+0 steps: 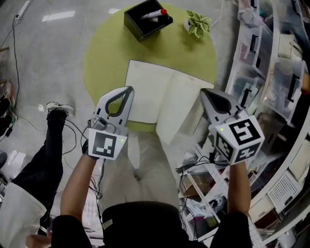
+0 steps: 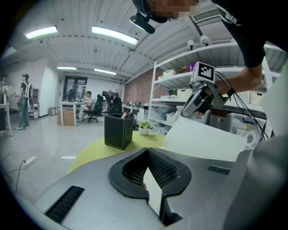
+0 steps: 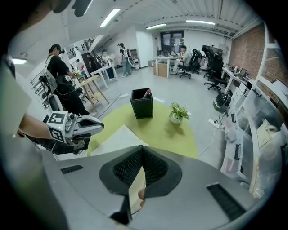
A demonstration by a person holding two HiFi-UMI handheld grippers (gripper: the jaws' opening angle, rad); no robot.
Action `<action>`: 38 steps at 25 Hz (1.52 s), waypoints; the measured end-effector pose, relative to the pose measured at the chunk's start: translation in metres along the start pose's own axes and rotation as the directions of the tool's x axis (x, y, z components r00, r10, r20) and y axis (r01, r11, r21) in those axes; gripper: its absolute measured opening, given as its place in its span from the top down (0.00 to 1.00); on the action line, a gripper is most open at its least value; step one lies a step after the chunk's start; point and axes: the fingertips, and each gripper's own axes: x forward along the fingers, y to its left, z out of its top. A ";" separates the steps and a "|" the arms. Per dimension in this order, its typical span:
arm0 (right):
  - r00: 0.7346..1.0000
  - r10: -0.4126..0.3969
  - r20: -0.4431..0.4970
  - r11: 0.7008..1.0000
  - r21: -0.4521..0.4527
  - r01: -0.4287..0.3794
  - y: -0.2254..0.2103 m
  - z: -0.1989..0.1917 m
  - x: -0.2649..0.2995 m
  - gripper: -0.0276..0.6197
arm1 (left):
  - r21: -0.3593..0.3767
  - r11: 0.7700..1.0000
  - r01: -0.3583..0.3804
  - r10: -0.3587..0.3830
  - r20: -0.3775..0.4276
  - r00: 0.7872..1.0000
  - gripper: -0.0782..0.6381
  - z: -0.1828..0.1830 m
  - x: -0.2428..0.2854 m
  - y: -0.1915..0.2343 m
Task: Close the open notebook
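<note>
1. Where the left gripper (image 2: 150, 177) looks along its own jaws, the two black ribbed pads stand together, pinched on the thin white edge of a sheet. How deep the sheet runs between them is hidden by the pads.
2. The right gripper (image 3: 137, 188) shows the same: its jaws are clamped on a cream-white leaf seen edge-on, with the leaf's lower end lost in the dark of the gap.
3. An open notebook with blank white pages (image 1: 145, 92) lies on the near half of a round lime-green table (image 1: 101, 58).
   - The left page lies flat, and the left gripper's tip sits at that page's outer edge.
   - The right page is raised and tilted, its outer edge up at the right gripper.
   - That page's near corner overlaps the table rim in the head view. Whether it overhangs cannot be told.
   - Both gripper bodies cover parts of the notebook's edges.
4. Past the notebook stands a black square pen holder (image 1: 145, 22) with a red-capped marker (image 1: 156, 14) in it. Anything else inside is too dark to make out.
5. A small green plant in a white pot (image 1: 198, 23) stands near the holder's right, apart from it.
6. Farthest out:
   - White shelving with clear plastic bins (image 1: 261, 63) cuts off the table's right side.
   - At the left is a person's dark trouser leg and shoe (image 1: 55, 109) on the grey floor, the rest out of frame.
</note>
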 end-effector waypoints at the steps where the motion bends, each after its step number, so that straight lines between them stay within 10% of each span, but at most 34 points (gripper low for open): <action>1: 1.000 0.002 0.000 1.000 -0.002 -0.002 0.001 0.001 0.000 0.95 | -0.002 1.000 -0.002 0.002 -0.002 1.000 0.87 -0.001 -0.001 0.000; 38: 0.999 0.054 0.007 0.998 -0.030 -0.054 0.035 0.027 0.010 0.95 | -0.030 0.999 -0.028 0.028 0.015 0.999 0.87 -0.008 -0.022 0.018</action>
